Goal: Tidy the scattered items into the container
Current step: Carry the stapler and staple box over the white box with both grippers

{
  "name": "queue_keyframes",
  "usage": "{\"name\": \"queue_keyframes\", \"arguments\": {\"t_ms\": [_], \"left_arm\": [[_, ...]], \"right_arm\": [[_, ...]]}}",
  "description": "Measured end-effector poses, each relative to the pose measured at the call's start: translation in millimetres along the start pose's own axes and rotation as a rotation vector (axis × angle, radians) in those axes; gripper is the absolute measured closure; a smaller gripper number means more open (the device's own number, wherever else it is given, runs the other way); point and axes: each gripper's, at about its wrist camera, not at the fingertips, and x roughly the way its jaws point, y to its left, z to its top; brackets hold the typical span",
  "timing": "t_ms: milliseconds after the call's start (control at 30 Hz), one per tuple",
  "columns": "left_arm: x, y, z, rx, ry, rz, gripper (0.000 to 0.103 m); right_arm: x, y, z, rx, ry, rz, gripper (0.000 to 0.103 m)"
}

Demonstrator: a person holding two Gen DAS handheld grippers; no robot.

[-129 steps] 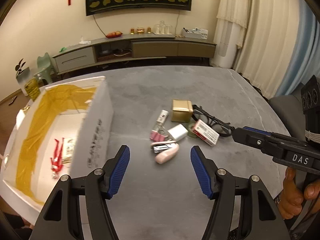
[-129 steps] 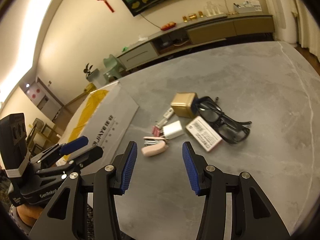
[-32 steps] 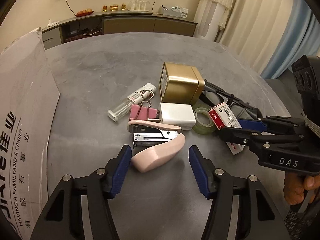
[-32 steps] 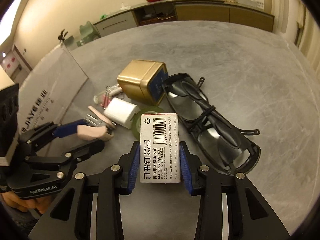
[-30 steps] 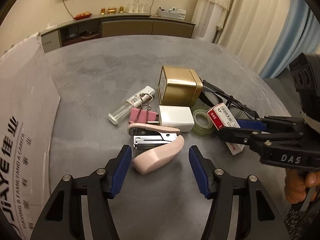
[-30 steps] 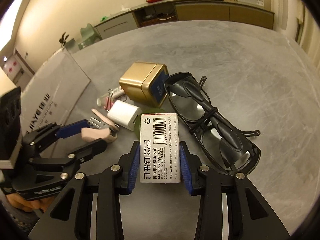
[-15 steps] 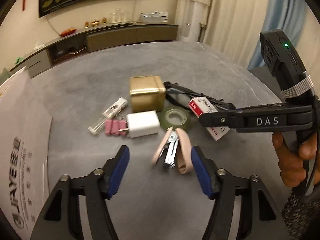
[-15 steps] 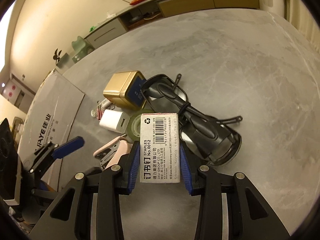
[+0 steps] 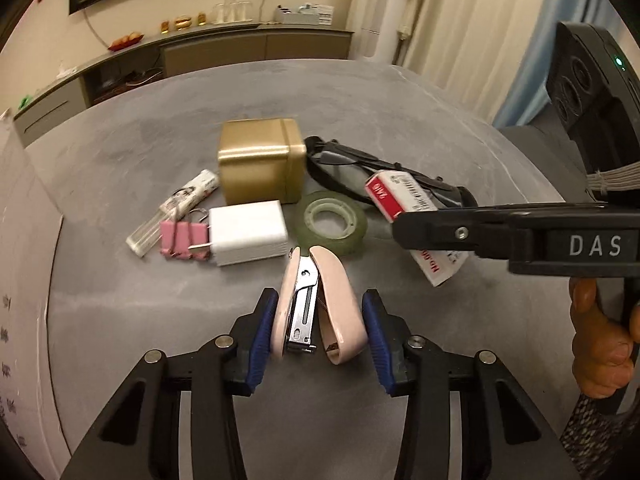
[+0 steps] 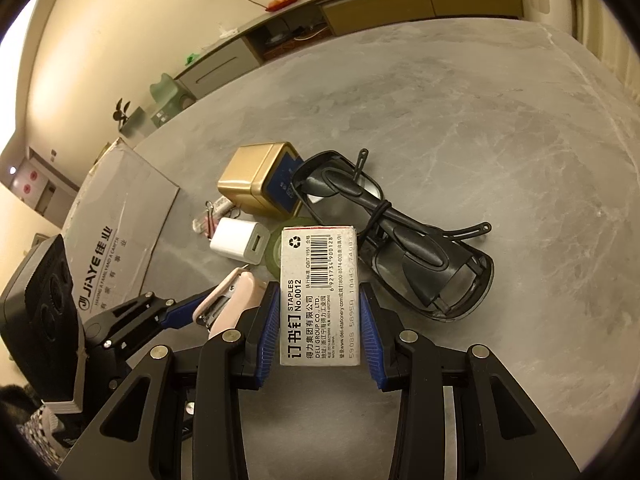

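My left gripper (image 9: 319, 312) is shut on a pink stapler (image 9: 340, 304), which lies on its side between the blue pads, metal part showing. My right gripper (image 10: 319, 312) is shut on a white staples box (image 10: 320, 280), held above the grey table (image 10: 480, 128). In the left wrist view the staples box (image 9: 400, 196) hangs tilted in the black right fingers (image 9: 432, 232), just right of the stapler. The cardboard container (image 10: 120, 216) stands at the left; its inside is hidden. The right wrist view shows the stapler (image 10: 236, 300) beside the left gripper's blue fingertip (image 10: 180, 314).
Still on the table: a gold tin (image 9: 260, 160), white charger (image 9: 248, 232), tape roll (image 9: 330, 220), pink binder clips (image 9: 180, 238), a clear tube (image 9: 180, 208) and black glasses (image 10: 392, 232). A hand (image 9: 600, 344) holds the right gripper's handle. The container wall (image 9: 20, 240) is close on the left.
The left fingers have closed in onto the pink stapler, which was loose between them half a second ago. The right gripper has kept its grip on the staples box and risen slightly.
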Motion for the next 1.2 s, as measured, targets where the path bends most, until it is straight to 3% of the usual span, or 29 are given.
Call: {"name": "queue_keyframes", "arguments": {"t_ms": [300,733,1200], "left_arm": [[-37,2,-4,-0.05,-0.052,0.02,0.059],[-83,9,2,-0.078,-0.109,0.105,0.059],[-146,15,1,-0.114,-0.204,0.143,0.059]], "right_arm": [[-5,9,-4,0.009,0.005,0.08,0.063],[-15,26,-13,-0.024,-0.006,0.122,0.063],[-35,66,-29,-0.121,-0.058,0.169,0.063]]}}
